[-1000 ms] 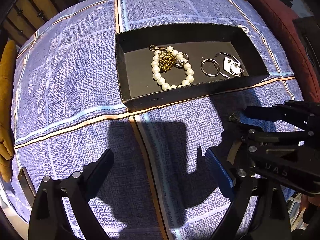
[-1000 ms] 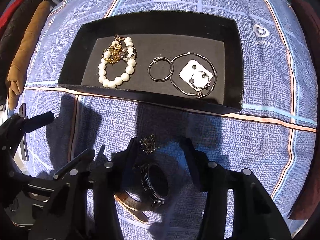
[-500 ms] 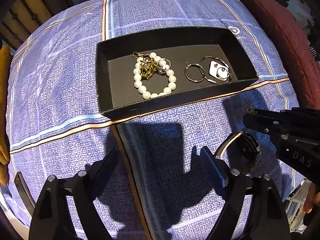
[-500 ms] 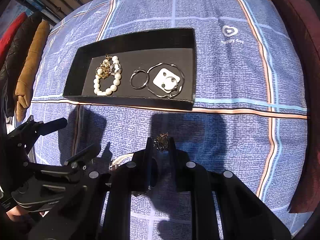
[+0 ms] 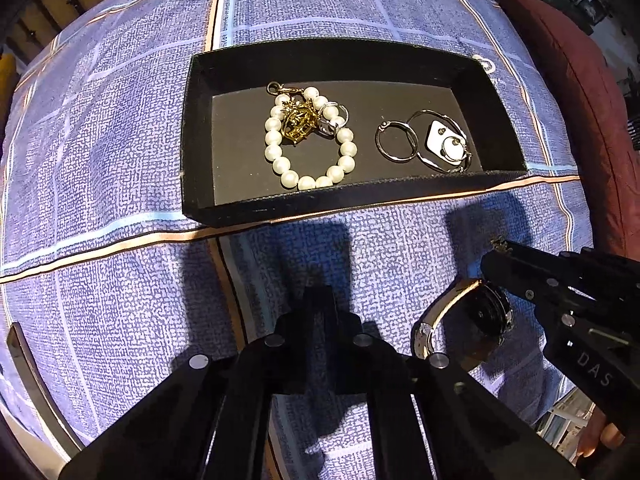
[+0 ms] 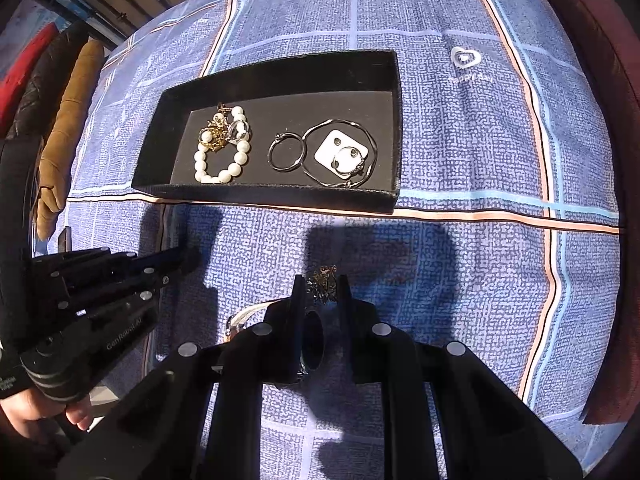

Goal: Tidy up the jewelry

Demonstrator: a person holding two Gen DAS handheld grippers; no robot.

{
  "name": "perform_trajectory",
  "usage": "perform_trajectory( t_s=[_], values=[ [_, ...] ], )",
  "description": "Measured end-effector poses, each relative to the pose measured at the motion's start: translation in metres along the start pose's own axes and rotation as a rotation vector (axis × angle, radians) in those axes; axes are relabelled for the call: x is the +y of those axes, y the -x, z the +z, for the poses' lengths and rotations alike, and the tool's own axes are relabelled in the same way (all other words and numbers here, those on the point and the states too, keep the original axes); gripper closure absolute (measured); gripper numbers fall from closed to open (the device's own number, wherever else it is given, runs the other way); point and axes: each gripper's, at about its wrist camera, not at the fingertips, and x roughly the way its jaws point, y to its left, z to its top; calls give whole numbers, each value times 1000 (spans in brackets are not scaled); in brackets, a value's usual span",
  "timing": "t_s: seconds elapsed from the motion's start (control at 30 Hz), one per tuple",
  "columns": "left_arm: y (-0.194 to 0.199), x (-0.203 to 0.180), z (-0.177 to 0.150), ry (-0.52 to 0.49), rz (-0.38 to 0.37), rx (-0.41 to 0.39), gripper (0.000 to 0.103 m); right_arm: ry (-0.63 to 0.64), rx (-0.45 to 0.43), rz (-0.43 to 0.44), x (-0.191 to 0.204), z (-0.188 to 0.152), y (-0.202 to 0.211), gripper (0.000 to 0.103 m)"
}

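- Left wrist view: left gripper [image 5: 318, 300] pressed together, nothing between its fingers; jaws have just been closing. It hangs over bare blue plaid cloth [image 5: 120, 160], clear of the black tray [image 5: 320, 208] ahead.
- Tray's near wall runs along an orange stripe; open cloth on its left side, dark red cushion [image 5: 580, 100] beyond its right end.
- Inside tray: pearl bracelet [image 5: 308, 140] with gold piece [image 5: 298, 124] on top at left, silver rings and white earring card [image 5: 444, 140] at right.
- Watch [image 5: 468, 320] lies on the cloth to the right of the left gripper, under the right gripper's fingers [image 5: 520, 276].
- Right wrist view: right gripper [image 6: 322, 292] narrowly parted, pinching a small dark-gold trinket [image 6: 324, 280] at the tips; jaws have just been closing. Watch case sits low between the fingers; contact with it unclear.
- Tray well ahead, open cloth between; wide free cloth on the right up to the cushion edge.
- Left gripper at the left edge, a hand [image 6: 36, 412] on its grip.
- Railing and hung fabrics beyond the far left corner.
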Motion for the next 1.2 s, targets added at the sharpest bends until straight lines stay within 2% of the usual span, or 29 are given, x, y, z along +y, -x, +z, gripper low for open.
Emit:
perform_trajectory(
  t_s=[0.27,0.6,0.7,0.83,0.93,1.2],
  values=[
    [7,-14,-6,-30,19,-26,99,5,-22,5,-2,-3,10,86],
    [39,-28,-2,-34,29,-68,99,24,-44,12,2,-4,23,86],
    [42,-16,5,-39,28,-74,99,37,-51,9,4,-4,28,86],
    [44,-19,17,-35,27,-65,99,49,-52,6,8,-4,30,86],
    [39,-9,-1,-33,29,-64,99,57,-46,8,10,-5,29,86],
    [41,-12,-6,-33,25,-60,99,53,-49,21,10,-7,30,86]
  ],
)
